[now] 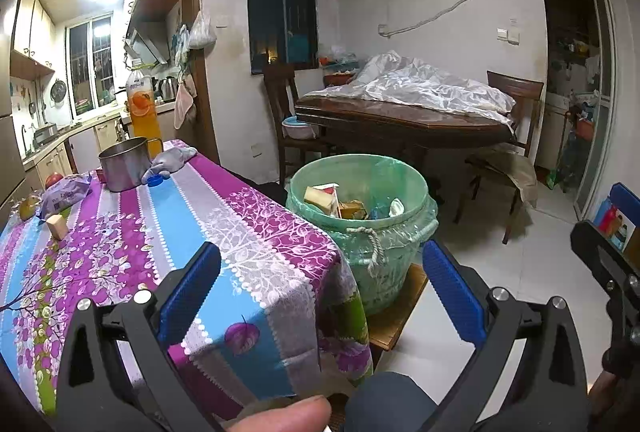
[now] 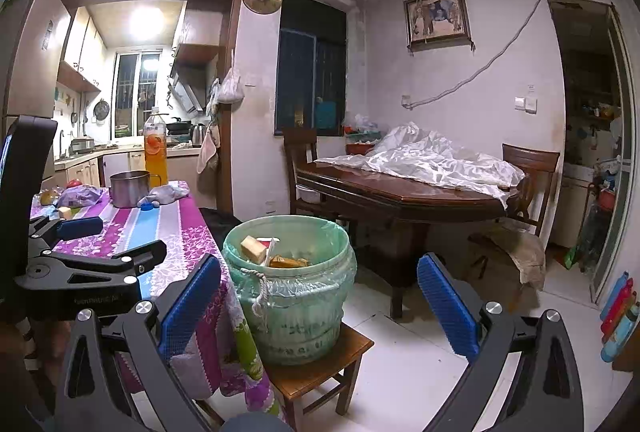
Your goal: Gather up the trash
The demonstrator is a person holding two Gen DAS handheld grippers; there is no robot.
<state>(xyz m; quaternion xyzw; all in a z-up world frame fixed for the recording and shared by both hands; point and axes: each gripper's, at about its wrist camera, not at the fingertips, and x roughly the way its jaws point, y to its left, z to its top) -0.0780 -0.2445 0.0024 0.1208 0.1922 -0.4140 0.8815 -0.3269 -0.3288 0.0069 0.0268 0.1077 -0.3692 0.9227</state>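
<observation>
A green bin [image 1: 362,232] lined with a plastic bag stands on a wooden stool [image 2: 320,364] beside the table; it holds cartons and wrappers. It also shows in the right wrist view [image 2: 292,292]. My left gripper [image 1: 320,292] is open and empty above the table's near corner. My right gripper [image 2: 318,296] is open and empty, facing the bin. On the purple floral tablecloth [image 1: 160,232] lie a purple wrapper bag [image 1: 64,194], a small beige block [image 1: 58,226], a blue cap [image 1: 154,181] and a grey cloth [image 1: 172,158].
A steel pot [image 1: 124,162] and an orange drink bottle [image 1: 142,108] stand at the table's far end. A dark wooden dining table [image 1: 400,116] with white plastic sheeting and chairs stands behind the bin. The left gripper shows at left in the right wrist view [image 2: 88,244].
</observation>
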